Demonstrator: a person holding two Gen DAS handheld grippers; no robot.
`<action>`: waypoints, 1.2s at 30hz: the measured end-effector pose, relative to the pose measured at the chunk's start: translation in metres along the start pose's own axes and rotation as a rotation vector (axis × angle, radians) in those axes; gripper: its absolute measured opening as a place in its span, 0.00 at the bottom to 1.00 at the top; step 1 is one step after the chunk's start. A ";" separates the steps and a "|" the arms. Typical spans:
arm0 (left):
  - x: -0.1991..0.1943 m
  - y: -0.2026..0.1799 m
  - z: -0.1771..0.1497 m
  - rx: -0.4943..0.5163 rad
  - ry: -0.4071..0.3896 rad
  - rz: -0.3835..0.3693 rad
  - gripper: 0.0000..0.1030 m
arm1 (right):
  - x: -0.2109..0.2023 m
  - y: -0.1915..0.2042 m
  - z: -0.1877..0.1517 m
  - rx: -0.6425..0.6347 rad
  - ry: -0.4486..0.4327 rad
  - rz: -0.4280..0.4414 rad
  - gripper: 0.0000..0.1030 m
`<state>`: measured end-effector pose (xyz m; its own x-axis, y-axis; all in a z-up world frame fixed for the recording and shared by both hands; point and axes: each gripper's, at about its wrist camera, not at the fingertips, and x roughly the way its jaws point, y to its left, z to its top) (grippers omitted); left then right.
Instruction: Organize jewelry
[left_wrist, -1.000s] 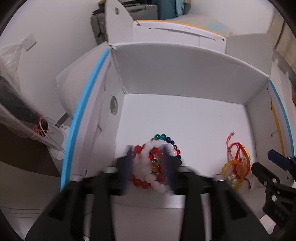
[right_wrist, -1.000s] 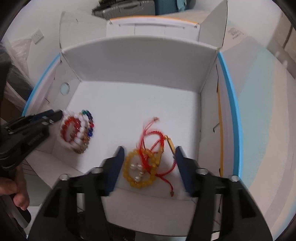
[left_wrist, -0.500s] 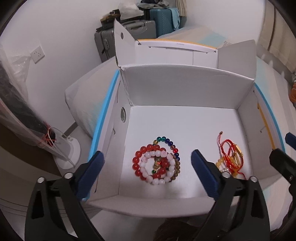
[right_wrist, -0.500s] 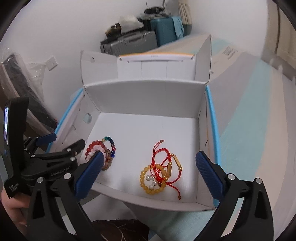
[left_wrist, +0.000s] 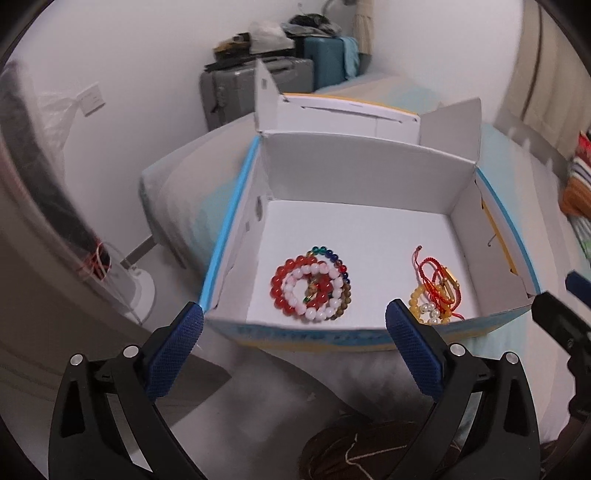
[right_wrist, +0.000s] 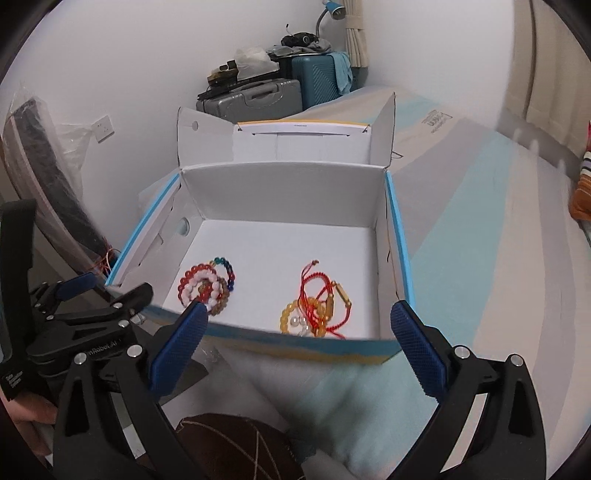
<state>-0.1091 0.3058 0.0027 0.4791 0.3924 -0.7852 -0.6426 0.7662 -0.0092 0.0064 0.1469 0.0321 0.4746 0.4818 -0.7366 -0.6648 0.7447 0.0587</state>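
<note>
Jewelry lies in 2 heaps on the white floor of 1 open cardboard box (left_wrist: 369, 173), both near its front wall. Nearest the lens, at the bottom of each wrist view, the left gripper (left_wrist: 293, 334) and right gripper (right_wrist: 295, 334) each spread 2 blue-padded fingers wide, with nothing between them, both short of the box. In the right wrist view the left gripper also shows at lower left, its black body carrying white lettering only partly readable. Just beyond, left of centre in the left wrist view, sits the bead bracelet pile (left_wrist: 312, 288): red, white, brown and dark blue strands coiled together. Well apart, to its right, lies the red cord pile (left_wrist: 436, 291) with yellow beads and pearls. At top centre stand 2 suitcases (right_wrist: 280, 92), 1 grey, 1 teal.
</note>
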 end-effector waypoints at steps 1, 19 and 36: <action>-0.002 0.001 -0.003 -0.007 0.001 -0.005 0.94 | -0.002 0.002 -0.003 0.000 -0.003 -0.010 0.92; -0.026 -0.013 -0.030 0.053 -0.037 -0.022 0.94 | -0.010 -0.019 -0.030 0.077 -0.005 -0.027 0.92; -0.026 -0.018 -0.032 0.062 -0.050 -0.020 0.94 | -0.005 -0.019 -0.030 0.066 0.002 -0.043 0.92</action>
<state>-0.1289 0.2661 0.0036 0.5219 0.4002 -0.7533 -0.5948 0.8038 0.0149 -0.0004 0.1166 0.0141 0.5003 0.4481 -0.7409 -0.6044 0.7934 0.0717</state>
